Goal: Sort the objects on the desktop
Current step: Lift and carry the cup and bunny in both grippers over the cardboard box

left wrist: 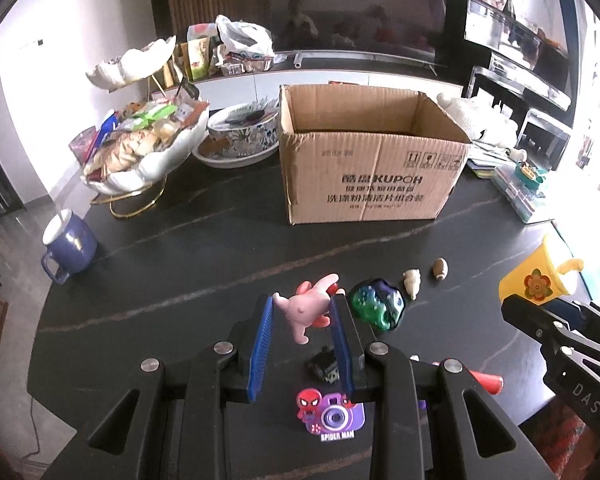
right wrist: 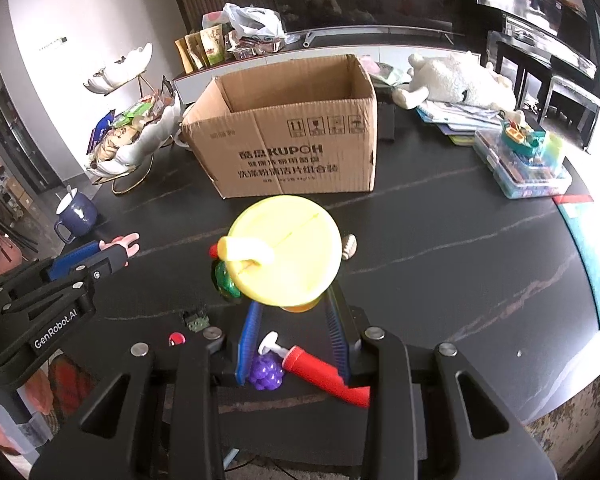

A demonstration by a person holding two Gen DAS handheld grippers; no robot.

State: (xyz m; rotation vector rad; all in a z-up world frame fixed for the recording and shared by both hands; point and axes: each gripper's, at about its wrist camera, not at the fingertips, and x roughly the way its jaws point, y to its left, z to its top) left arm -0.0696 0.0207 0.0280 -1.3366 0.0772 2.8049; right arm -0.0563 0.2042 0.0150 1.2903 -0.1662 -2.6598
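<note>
In the left wrist view the left gripper [left wrist: 302, 312] sits at lower centre, its blue pads closed on a pink starfish figure [left wrist: 306, 310] that spans the narrow gap between them, one limb poking up past the tips and another hanging down. Just right of it on the dark table [left wrist: 180, 264] lie a green glittery blob [left wrist: 376, 306], a small cream figure [left wrist: 412, 282] and a brown shell-like piece [left wrist: 440, 269]; a purple toy camera [left wrist: 332, 414] shows at the bottom between the gripper's arms. In the right wrist view the right gripper [right wrist: 292, 306] is at centre, its narrow-set pads clamped on the base of a yellow cup [right wrist: 288, 248], whose lid fills the middle of the frame above the tips. Below, between the fingers, lie a purple grape cluster [right wrist: 265, 372] and a red pump [right wrist: 324, 376]. An open cardboard box [right wrist: 296, 136] stands upper centre, well apart from both held toys.
</note>
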